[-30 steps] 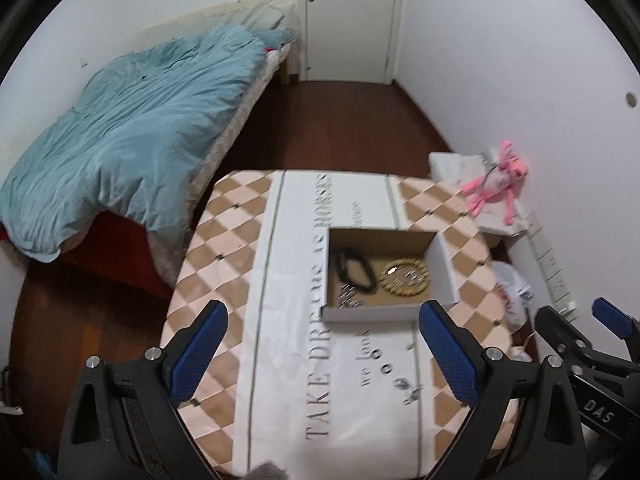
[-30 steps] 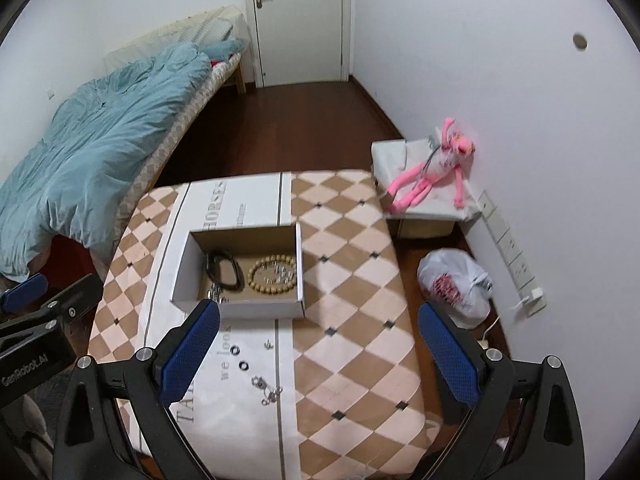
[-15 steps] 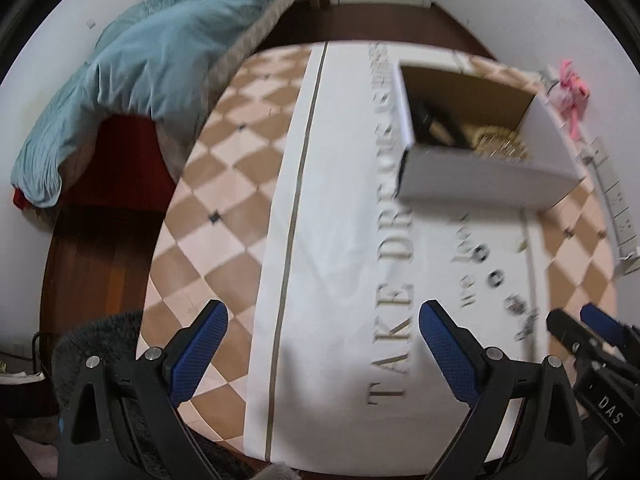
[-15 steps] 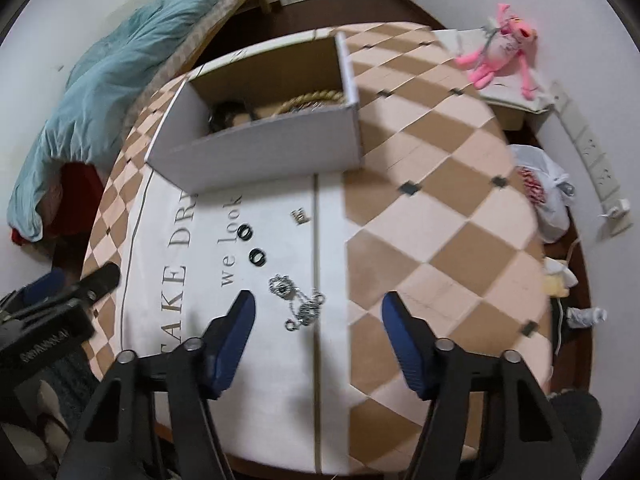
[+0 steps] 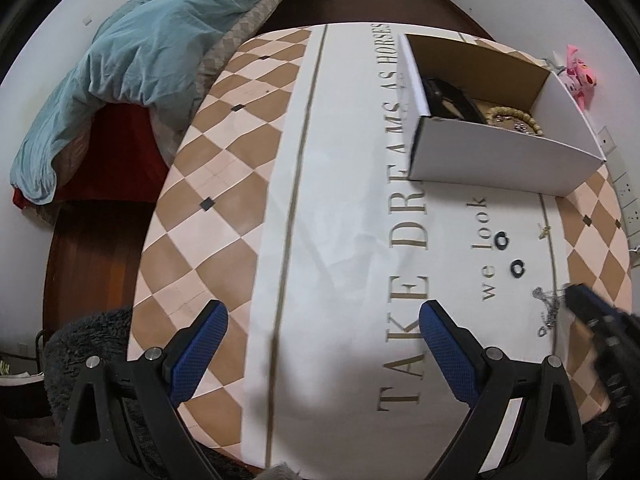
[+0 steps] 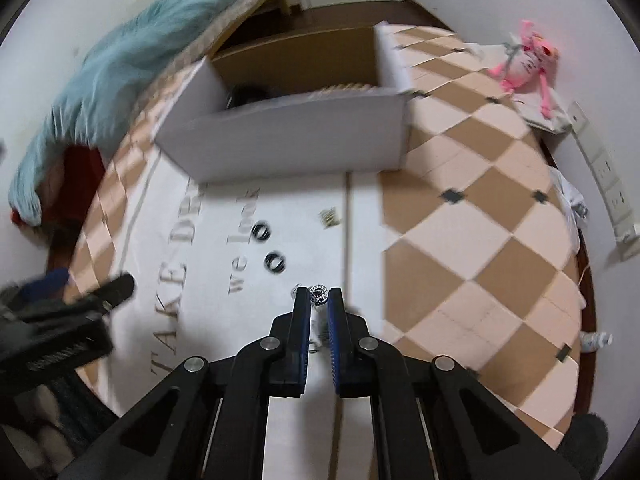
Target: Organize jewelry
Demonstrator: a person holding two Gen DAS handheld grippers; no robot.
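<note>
Right gripper pinches down on the silver chain, seemingly gripped through the blur, left gripper wide open and idle; beads already boxed, two black rings and a small charm still loose.

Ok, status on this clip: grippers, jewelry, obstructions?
Right gripper shut on silver chain bracelet. Left gripper open, holding nothing. Path to white cardboard box looks unobstructed.

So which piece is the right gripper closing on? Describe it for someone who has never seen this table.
Find the white cardboard box on the checkered tablecloth. Nearer the camera lie two black rings, then a silver chain between the right gripper fingers. It alone is shiny, linked metal.
</note>
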